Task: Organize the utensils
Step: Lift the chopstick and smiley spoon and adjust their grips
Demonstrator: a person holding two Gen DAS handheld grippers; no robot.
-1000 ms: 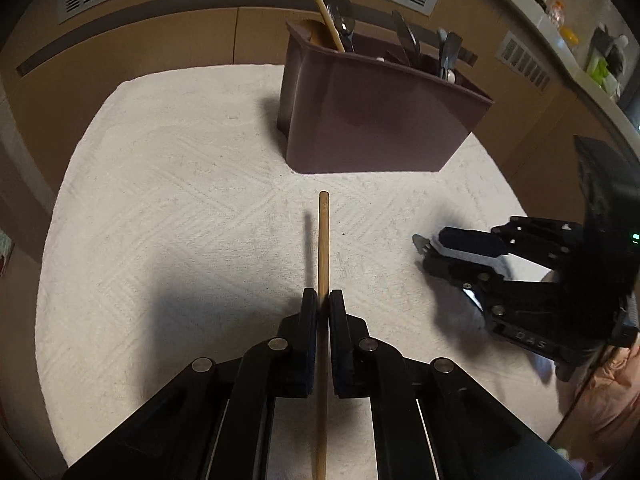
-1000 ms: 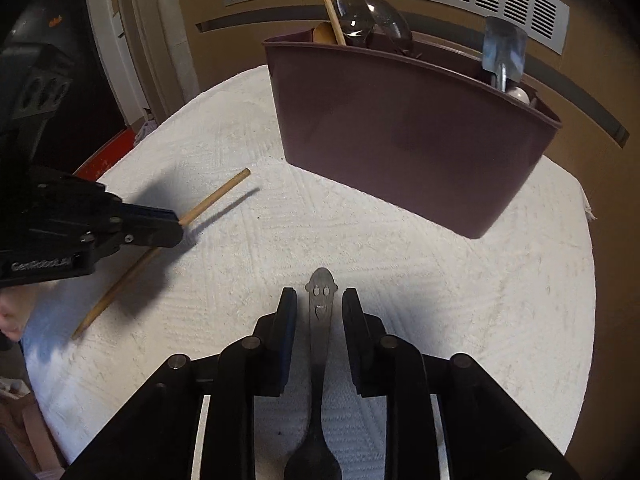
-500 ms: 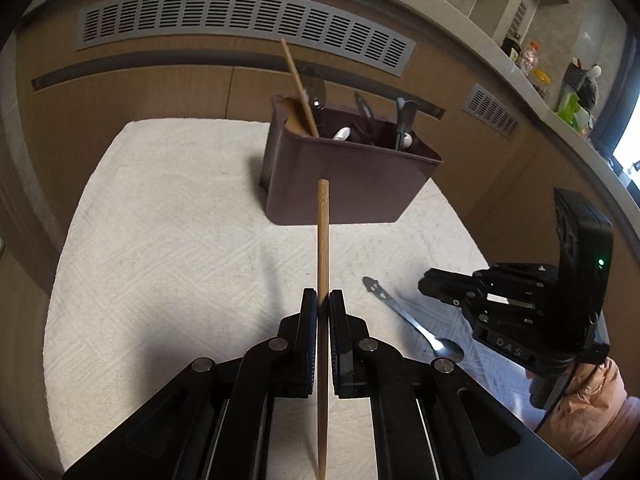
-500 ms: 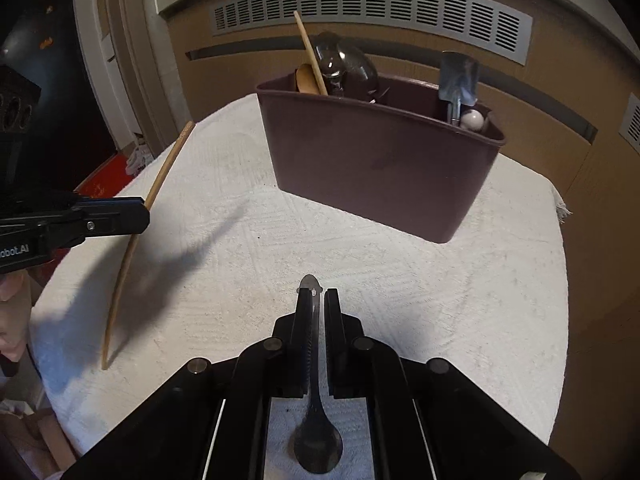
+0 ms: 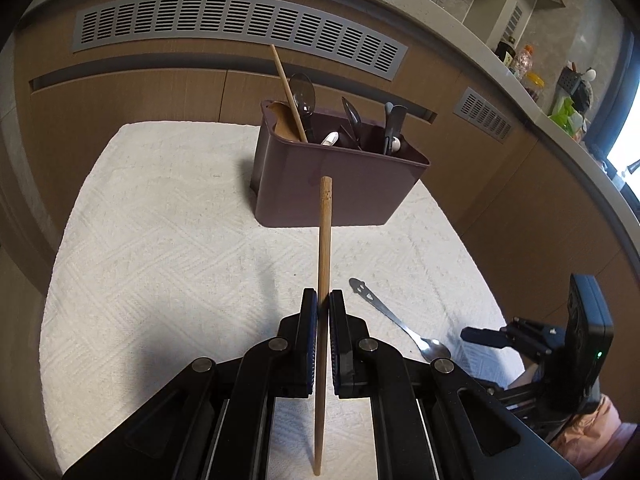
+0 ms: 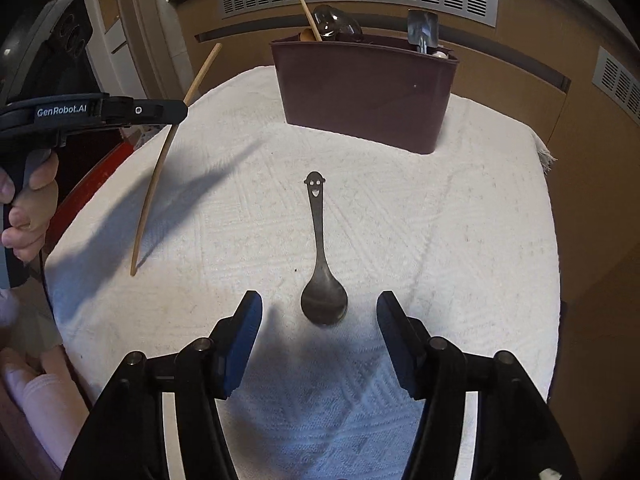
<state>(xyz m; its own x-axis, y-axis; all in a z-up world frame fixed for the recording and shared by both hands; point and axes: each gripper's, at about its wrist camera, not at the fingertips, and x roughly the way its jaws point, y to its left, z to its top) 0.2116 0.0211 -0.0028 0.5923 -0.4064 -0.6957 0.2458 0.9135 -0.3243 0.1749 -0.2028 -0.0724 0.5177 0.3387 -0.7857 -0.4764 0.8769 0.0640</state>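
1. Progress: the maroon utensil caddy (image 5: 340, 184) at the far side of the towel-covered tabletop (image 5: 160, 240) already holds one chopstick, spoons and what looks like a small spatula, though its compartments are hard to make out. Two pieces are left outside it.
2. The left gripper (image 5: 319, 308) is clamped on a wooden chopstick (image 5: 324, 264), lifted off the towel. Its long axis runs straight along the fingers, blunt end aimed toward the caddy, thin tip back toward the hand.
3. The right gripper (image 6: 319, 312) has just been opening; its jaws stand apart and empty, and nothing is between them.
4. The smiley-handled spoon (image 6: 319, 248) lies flat on the towel just ahead of the right gripper, handle toward the caddy, bowl nearest the fingers.
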